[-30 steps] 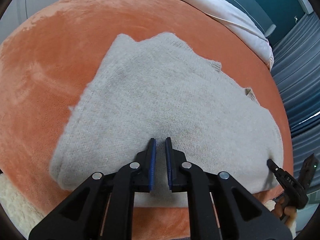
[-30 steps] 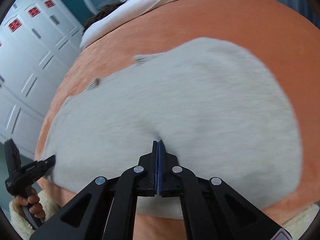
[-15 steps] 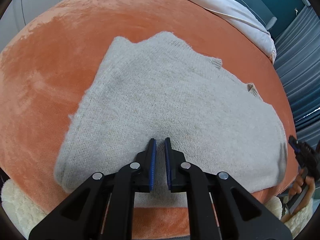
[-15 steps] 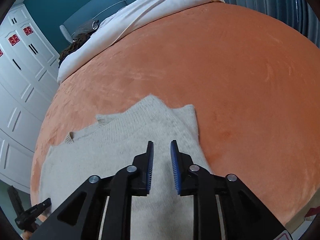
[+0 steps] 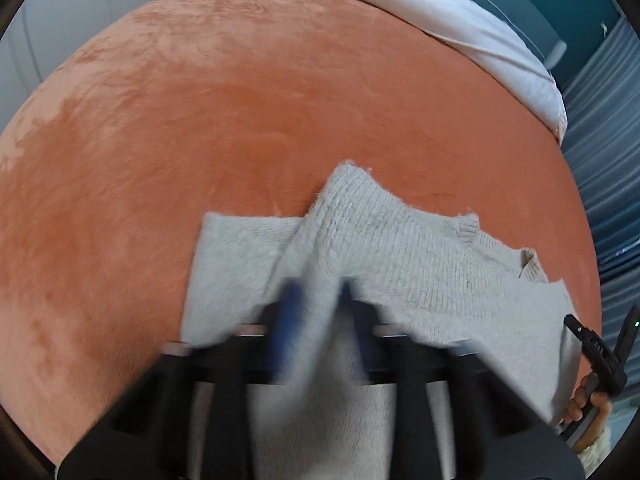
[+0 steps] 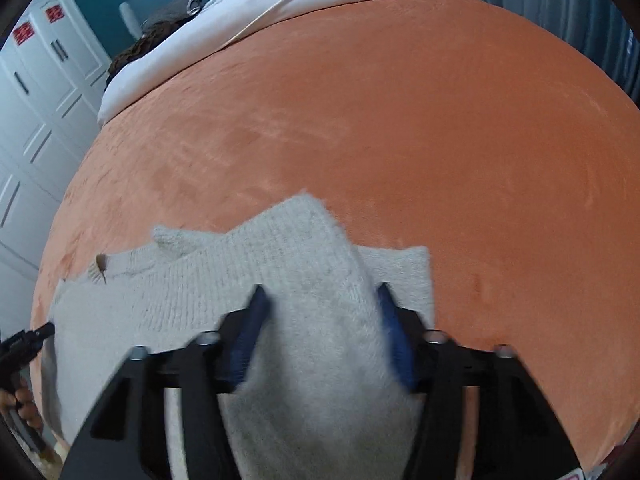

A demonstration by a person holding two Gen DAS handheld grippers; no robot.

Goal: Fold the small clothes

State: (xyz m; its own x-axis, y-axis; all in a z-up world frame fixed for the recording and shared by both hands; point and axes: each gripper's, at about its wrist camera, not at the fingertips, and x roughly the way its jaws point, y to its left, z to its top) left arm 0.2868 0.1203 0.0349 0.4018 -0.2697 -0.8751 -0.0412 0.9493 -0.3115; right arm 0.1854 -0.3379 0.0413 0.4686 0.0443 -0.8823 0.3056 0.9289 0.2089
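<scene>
A small light grey knitted sweater (image 5: 420, 264) lies on the orange plush bed cover (image 5: 240, 100); it also shows in the right wrist view (image 6: 248, 272). My left gripper (image 5: 316, 300) is blurred, its jaws apart with a raised ridge of sweater fabric between the blue pads. My right gripper (image 6: 320, 304) is wide open, and a hump of the sweater fills the gap between its fingers. Each gripper appears at the edge of the other's view, the right one (image 5: 596, 348) and the left one (image 6: 28, 340).
White bedding (image 5: 460, 12) lies bunched along the far end of the bed, also in the right wrist view (image 6: 280, 4). White wardrobe doors (image 6: 36, 92) stand to the left and blue curtains (image 5: 604, 168) to the right.
Both grippers have dropped low onto the sweater. The right gripper went from shut to wide open. The left jaws spread further and fabric now sits between both pairs of pads.
</scene>
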